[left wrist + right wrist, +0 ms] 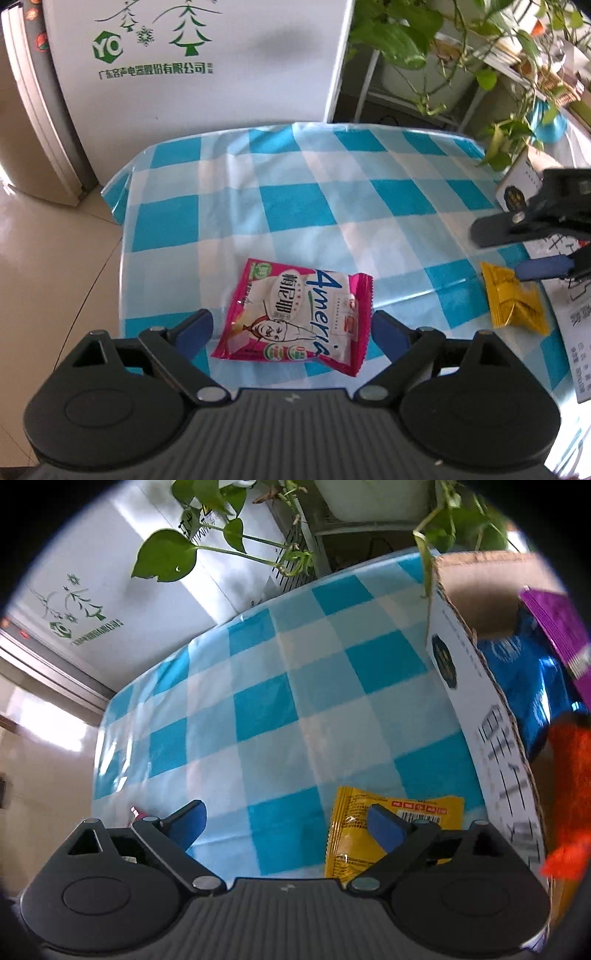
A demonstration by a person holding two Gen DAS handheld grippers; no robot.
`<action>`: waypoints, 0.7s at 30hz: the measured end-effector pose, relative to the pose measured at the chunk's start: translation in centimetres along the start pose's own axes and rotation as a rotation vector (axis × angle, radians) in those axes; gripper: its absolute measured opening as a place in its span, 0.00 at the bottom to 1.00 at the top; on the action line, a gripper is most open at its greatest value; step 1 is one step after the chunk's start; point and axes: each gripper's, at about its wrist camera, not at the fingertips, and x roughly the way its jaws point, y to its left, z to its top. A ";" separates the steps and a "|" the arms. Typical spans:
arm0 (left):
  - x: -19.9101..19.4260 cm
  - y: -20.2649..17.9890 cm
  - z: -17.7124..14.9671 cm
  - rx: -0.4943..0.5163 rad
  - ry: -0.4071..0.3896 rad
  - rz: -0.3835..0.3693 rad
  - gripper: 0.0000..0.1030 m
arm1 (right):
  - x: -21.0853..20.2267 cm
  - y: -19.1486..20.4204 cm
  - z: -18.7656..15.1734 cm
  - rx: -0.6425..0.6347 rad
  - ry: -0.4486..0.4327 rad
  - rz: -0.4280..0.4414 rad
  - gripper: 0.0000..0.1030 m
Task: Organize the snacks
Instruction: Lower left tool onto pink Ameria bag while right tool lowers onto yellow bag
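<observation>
An orange packet (pixel 569 794) in the box (pixel 480 716) is blurred.

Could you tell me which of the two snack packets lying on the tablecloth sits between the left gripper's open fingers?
The pink-and-white packet; the yellow packet lies by the right gripper instead.

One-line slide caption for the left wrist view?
Open left gripper straddles a pink snack packet on the checked tablecloth; the right gripper hovers by a yellow packet.
</observation>
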 end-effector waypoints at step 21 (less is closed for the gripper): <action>-0.4 2.3 1.2 -0.113 -0.023 -0.036 0.90 | -0.5 -0.7 -3.6 0.075 0.072 0.005 0.95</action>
